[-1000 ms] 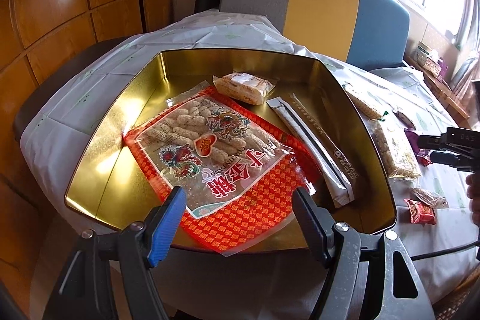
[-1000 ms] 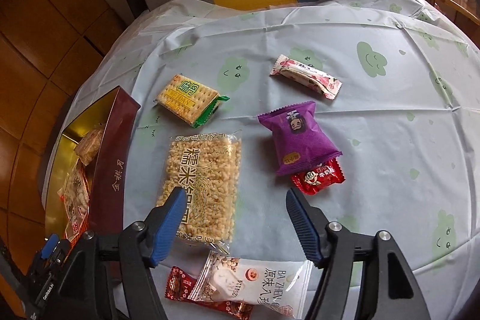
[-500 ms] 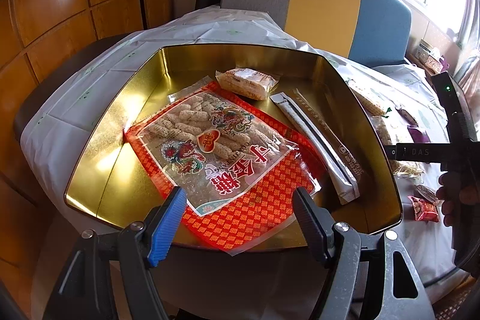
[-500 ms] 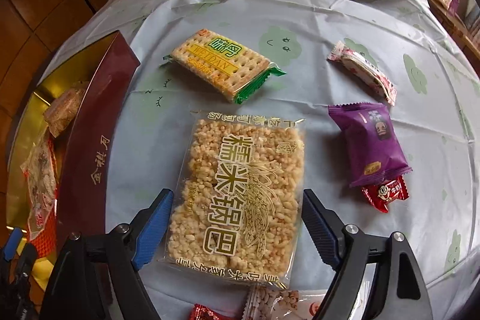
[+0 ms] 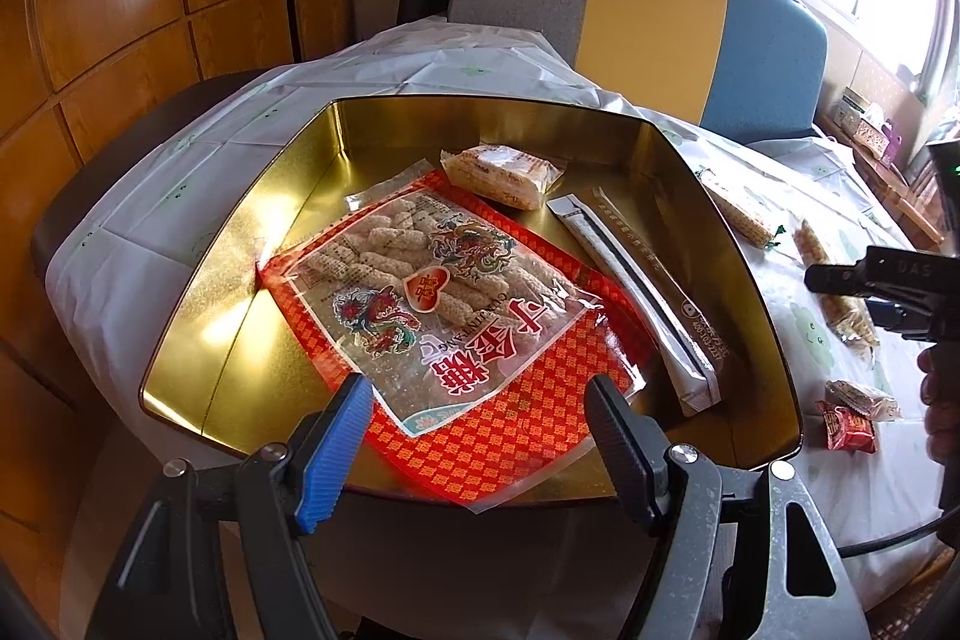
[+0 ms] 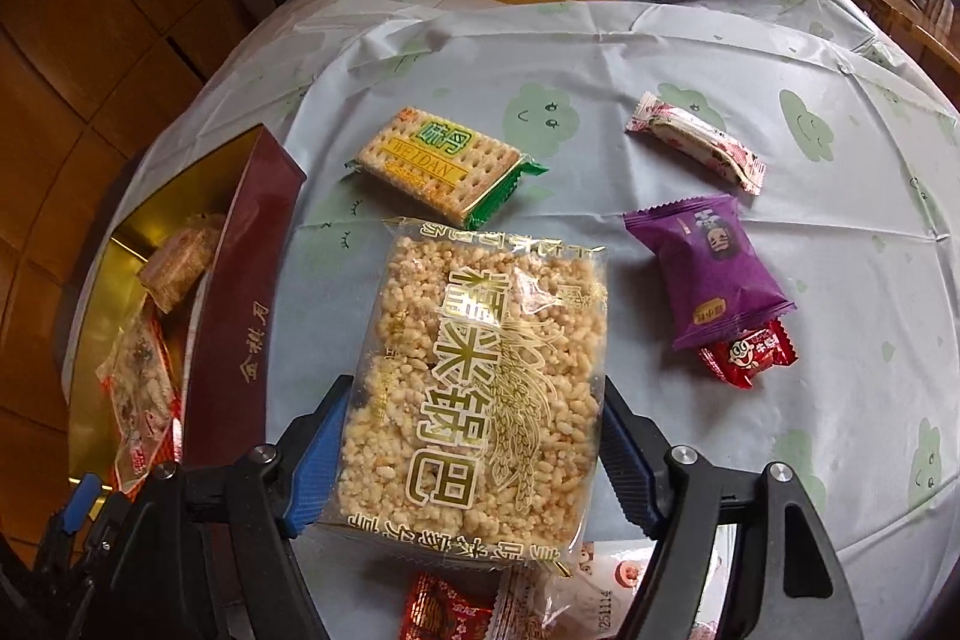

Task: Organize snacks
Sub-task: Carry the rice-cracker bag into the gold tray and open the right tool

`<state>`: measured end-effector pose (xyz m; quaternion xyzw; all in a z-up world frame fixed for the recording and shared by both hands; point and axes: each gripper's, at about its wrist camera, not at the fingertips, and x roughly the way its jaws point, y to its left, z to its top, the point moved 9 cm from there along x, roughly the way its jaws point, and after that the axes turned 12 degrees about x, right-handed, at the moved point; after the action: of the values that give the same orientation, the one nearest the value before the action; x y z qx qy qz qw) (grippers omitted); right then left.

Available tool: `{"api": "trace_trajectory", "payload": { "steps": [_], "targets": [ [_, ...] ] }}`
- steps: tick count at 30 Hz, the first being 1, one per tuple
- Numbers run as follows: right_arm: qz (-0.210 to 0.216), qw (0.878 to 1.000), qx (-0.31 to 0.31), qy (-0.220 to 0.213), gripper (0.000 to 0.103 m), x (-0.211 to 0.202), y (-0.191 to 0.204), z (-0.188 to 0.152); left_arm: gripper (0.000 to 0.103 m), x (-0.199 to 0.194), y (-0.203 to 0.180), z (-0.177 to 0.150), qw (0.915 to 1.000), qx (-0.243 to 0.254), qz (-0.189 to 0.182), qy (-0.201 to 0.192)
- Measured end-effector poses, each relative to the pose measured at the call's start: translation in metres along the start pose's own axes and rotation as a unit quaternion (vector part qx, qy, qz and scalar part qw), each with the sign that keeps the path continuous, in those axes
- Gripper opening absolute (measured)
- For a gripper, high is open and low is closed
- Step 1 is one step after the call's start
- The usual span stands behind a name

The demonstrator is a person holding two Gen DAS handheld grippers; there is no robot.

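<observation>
The puffed rice pack (image 6: 474, 376) lies flat on the tablecloth (image 6: 600, 58) just right of the tin, its near half between the fingers of the right gripper (image 6: 471, 454). The jaws are closing on it, one blue-padded finger (image 6: 318, 460) at its left edge and the dark finger (image 6: 630, 460) at its right edge; whether the pads already press the wrapper cannot be told. Just beyond the pack sits a cracker packet (image 6: 444, 166) with green ends, and to its right a purple pouch (image 6: 708, 274) overlaps a small red candy (image 6: 750, 352), with a pink and white wrapped bar (image 6: 696, 142) farther back. Under the near end of the rice pack lie a red wrapper (image 6: 444, 604) and a white packet (image 6: 576, 598), partly hidden by the gripper. The tin (image 5: 288, 196), gold inside and dark red outside, stands at the left edge of the table. In it a big red-checked bag of rice sticks (image 5: 444, 304) covers most of the floor, a small wrapped cake (image 5: 504, 166) lies at the far side, and a long white and brown sachet (image 5: 642, 292) lies along the right wall. The left gripper (image 5: 474, 436) hovers over the tin's near rim with its jaws wide apart and nothing between them. A striped sofa (image 5: 630, 16) stands behind the table.
</observation>
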<state>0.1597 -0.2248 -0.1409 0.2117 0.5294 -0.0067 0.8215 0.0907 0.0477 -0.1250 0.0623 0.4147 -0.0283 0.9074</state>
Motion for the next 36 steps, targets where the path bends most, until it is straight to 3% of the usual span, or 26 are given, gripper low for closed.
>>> {"api": "trace_trajectory", "payload": {
  "steps": [6,13,26,36],
  "targets": [
    [0.038,0.999,-0.019,-0.02,0.076,-0.032,0.028,-0.003,0.074,-0.005,0.001,0.001,1.0,0.0,0.003,-0.004],
    [0.076,0.994,-0.074,-0.027,0.076,-0.045,0.087,-0.005,0.074,-0.009,0.007,0.003,0.9999,-0.006,0.011,-0.01],
    [0.125,0.982,-0.14,-0.014,0.078,-0.033,0.176,-0.016,0.074,-0.015,0.019,0.004,0.9993,-0.015,0.028,-0.017],
    [0.091,0.976,-0.195,-0.031,0.079,-0.028,0.185,-0.041,0.074,-0.02,0.02,0.006,0.9989,-0.012,0.039,-0.024]
  ]
}}
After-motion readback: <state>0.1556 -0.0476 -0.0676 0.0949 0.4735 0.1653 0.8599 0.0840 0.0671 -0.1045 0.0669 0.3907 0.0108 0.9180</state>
